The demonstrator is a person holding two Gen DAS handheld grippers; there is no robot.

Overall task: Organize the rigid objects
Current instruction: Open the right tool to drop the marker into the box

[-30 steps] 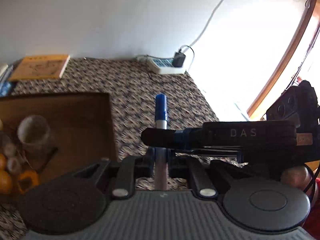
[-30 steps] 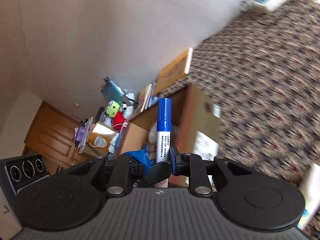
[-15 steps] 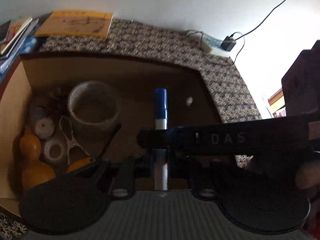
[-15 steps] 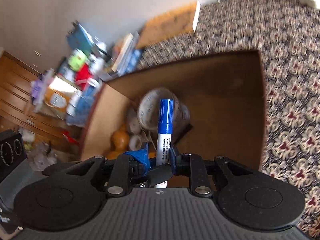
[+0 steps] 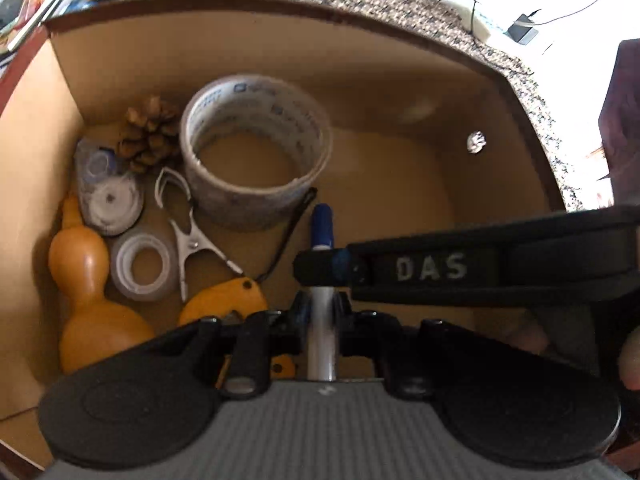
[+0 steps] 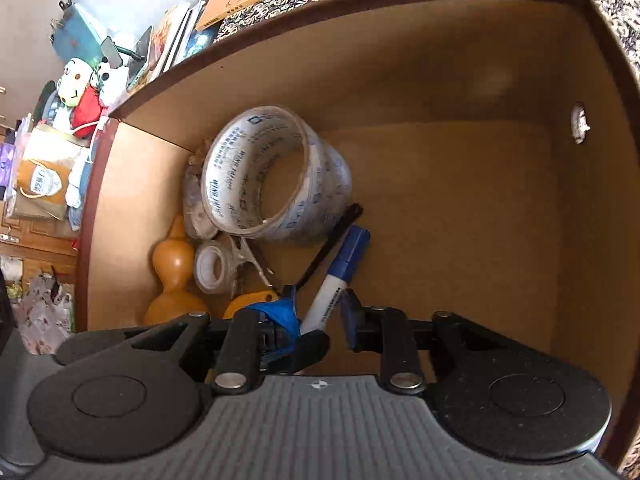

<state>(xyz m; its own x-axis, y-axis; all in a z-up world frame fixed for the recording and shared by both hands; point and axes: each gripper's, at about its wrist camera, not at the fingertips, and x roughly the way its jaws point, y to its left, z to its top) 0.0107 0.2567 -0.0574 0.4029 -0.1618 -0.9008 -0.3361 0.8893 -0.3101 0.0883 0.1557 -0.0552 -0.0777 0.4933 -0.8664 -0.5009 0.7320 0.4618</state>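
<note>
Both grippers (image 5: pixel 320 312) (image 6: pixel 320 320) are black, with round discs, silver screws and a ribbed grey base. One finger (image 5: pixel 480 268) is marked "DAS"; blue tape (image 6: pixel 280 312) wraps another.

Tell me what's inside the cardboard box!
Inside the cardboard box: big tape roll, small tape roll, pine cone, gourd, white clip, blue-capped marker, orange tag. The grippers cover whatever lies along the near side.

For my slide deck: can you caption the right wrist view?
Right gripper, open, around a tilted blue-capped marker in a cardboard box, near a large tape roll and a gourd.
</note>
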